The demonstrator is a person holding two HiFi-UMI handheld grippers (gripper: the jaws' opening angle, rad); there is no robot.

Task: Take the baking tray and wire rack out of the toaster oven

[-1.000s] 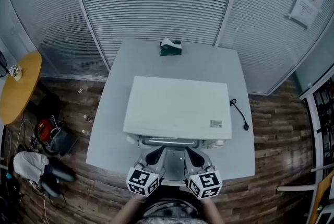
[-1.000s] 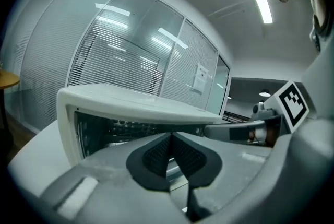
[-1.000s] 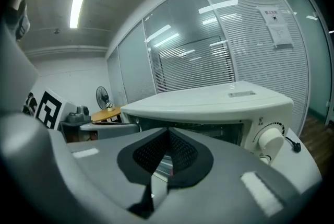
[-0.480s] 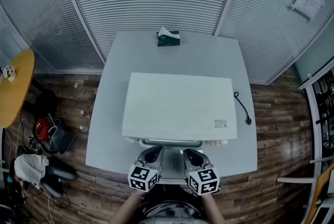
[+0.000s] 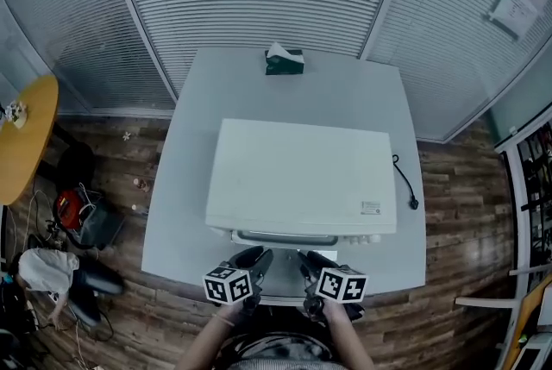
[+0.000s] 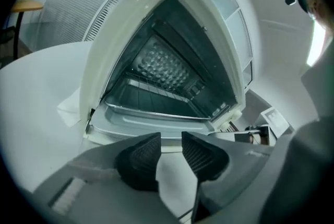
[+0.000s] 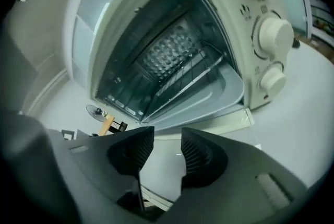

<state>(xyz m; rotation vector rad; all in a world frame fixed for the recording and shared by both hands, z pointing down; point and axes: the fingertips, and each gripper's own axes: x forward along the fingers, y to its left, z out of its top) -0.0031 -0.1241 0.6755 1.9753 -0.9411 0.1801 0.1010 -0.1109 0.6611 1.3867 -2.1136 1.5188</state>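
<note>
Inside the open toaster oven [image 5: 302, 174] at frame centre: wire rack [image 6: 151, 98], with baking tray [image 6: 162, 114] hard to separate beneath it, long edges across the mouth, straight ahead. Left gripper [image 6: 169, 150] and right gripper [image 7: 167, 147] about equally near, jaws just opened apart, pinching nothing. Dropped door [image 6: 156, 130] in between; knobs [image 7: 274, 35] at upper right.

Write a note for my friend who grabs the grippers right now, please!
Left gripper: jaws have just been opening, nothing between them, in front of the open oven.
Right gripper: the same, open and empty.
Tray and rack: both inside the oven, rack above tray.
Done: oven is open.
Left: pull out tray and rack.
</note>
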